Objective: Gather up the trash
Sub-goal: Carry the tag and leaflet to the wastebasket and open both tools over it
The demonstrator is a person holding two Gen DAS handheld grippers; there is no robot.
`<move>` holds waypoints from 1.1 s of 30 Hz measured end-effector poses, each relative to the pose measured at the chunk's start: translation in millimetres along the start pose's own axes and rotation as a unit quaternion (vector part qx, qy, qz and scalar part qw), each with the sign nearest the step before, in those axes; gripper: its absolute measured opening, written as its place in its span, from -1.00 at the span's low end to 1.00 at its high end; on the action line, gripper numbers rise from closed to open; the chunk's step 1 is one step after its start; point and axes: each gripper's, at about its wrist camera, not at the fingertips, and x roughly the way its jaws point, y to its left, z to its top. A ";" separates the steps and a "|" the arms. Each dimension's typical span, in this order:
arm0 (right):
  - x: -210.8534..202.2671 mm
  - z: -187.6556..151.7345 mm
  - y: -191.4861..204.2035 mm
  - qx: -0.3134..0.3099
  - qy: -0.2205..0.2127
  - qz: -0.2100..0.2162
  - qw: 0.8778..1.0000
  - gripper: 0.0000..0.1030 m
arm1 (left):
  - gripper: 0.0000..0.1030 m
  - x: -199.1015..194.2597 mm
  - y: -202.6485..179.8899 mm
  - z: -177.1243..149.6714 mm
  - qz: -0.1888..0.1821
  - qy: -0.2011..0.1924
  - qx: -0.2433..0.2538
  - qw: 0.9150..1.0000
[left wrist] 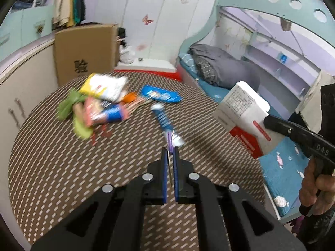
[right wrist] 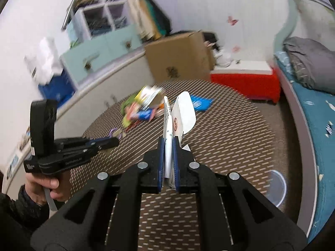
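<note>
The surface is a brown woven mat with rows of pale dashes point(left wrist: 62, 156), and it covers the floor between a low cream cabinet with metal handles point(left wrist: 18, 96) on one side and a bed with a blue patterned sheet point(left wrist: 278, 167) on the other side. A folded grey blanket point(left wrist: 222, 67) lies on the bed. At the far edge of the mat stands a tall brown cardboard box with a black character printed on it point(left wrist: 85, 50), and beside it a low red bench with a white top point(right wrist: 245, 81). The white wall point(left wrist: 163, 21) behind carries butterfly stickers, and some clothes hang above the box.

On the mat, near the box, lies a loose pile of colourful snack wrappers point(left wrist: 98, 106), yellow, green, pink and blue. A flat blue packet point(left wrist: 161, 94) lies just beside the pile.

The left gripper point(left wrist: 171, 152) is closed on a crumpled blue and silver wrapper with a purple part point(left wrist: 165, 125), which sticks out forward from its blue pads, above the mat. The right gripper point(right wrist: 168, 144) is clamped on a flattened white carton with red print point(right wrist: 180, 115), which stands upright between its pads. In the left wrist view this carton point(left wrist: 242, 113) hangs over the edge of the bed. A hand point(right wrist: 45, 185) holds the handle of the left gripper.
</note>
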 end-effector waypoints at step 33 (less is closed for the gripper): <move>75.3 -134.0 -376.8 0.381 0.053 -0.116 0.916 0.56 | -0.91 253.3 -242.9 90.2 -0.114 0.153 0.156 0.969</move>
